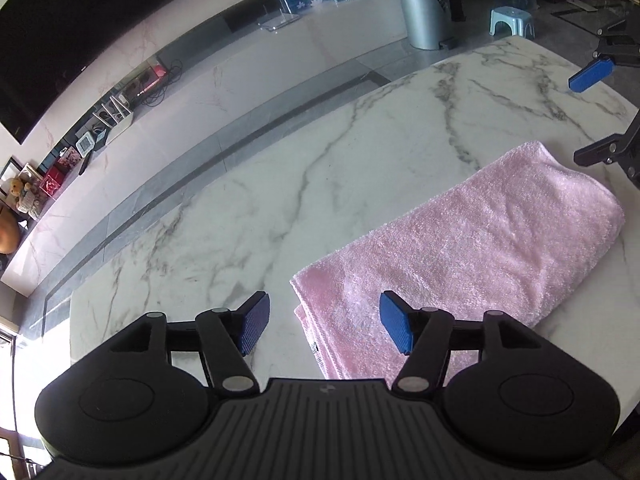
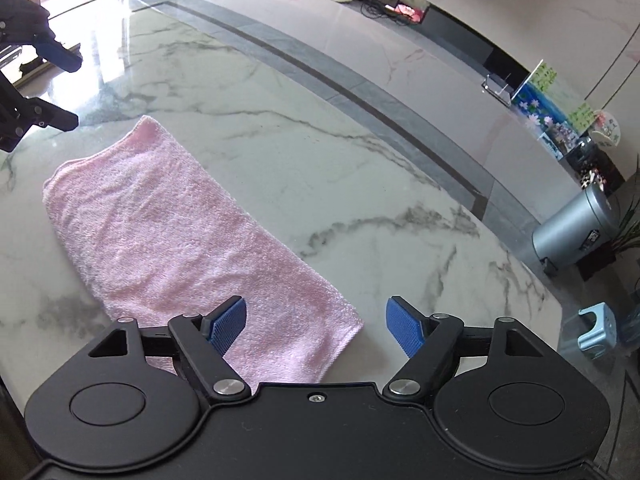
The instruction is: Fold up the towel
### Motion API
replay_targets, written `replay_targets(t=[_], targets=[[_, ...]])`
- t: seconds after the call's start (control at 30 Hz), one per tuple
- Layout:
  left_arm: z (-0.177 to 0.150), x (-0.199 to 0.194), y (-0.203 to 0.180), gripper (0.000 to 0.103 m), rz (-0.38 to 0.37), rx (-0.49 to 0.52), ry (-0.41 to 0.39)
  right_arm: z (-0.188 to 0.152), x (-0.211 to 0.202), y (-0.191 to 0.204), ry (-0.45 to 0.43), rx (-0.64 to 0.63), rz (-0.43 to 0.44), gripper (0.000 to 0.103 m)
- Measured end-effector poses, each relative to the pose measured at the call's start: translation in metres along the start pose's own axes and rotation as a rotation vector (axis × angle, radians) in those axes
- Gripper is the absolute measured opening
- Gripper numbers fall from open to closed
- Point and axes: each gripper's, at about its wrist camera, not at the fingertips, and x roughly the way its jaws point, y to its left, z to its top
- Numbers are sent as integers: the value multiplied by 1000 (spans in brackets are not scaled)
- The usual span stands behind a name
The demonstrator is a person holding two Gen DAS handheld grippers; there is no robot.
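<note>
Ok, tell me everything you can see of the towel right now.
The towel is pale pink terry cloth, folded into a long narrow rectangle and lying flat on the marble table. One long side looks like a rounded fold; at one short end the layered hems and a small dark tag show. The surface is fairly smooth, with slight wrinkles. The left gripper and right gripper hang open, one over each short end; neither grips it.

Opposed wrist views; shared towel
</note>
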Motion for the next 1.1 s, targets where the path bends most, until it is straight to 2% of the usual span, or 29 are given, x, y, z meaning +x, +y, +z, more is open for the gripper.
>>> replay_targets(t=[0.07, 0.23, 0.37, 0.53, 0.6, 0.8, 0.97, 1.1], targets=[[-11, -10, -5, 74, -11, -45, -27, -9, -12, 11, -37, 23, 10, 96], [-42, -21, -22, 74, -28, -100, -50, -35, -32, 37, -97, 102, 6, 97], [-64, -18, -33, 76, -57, -177, -51, -58, -38, 52, -142, 226, -12, 101], [-87, -10, -45, 103, -63, -255, -77, -90, -32, 66, -173, 413, -38, 102], [-106, -20, -41, 102, -50, -283, -96, -102, -29, 72, -185, 476, -51, 102], [-127, -9, -49, 102, -42, -348, -113, -133, -17, 91, -246, 656, -84, 102], [-141, -1, -59, 102, -23, -373, -143, -148, -2, 109, -243, 687, -134, 102], [-151, 5, -68, 102, -3, -388, -169, -157, 6, 121, -255, 665, -175, 102]])
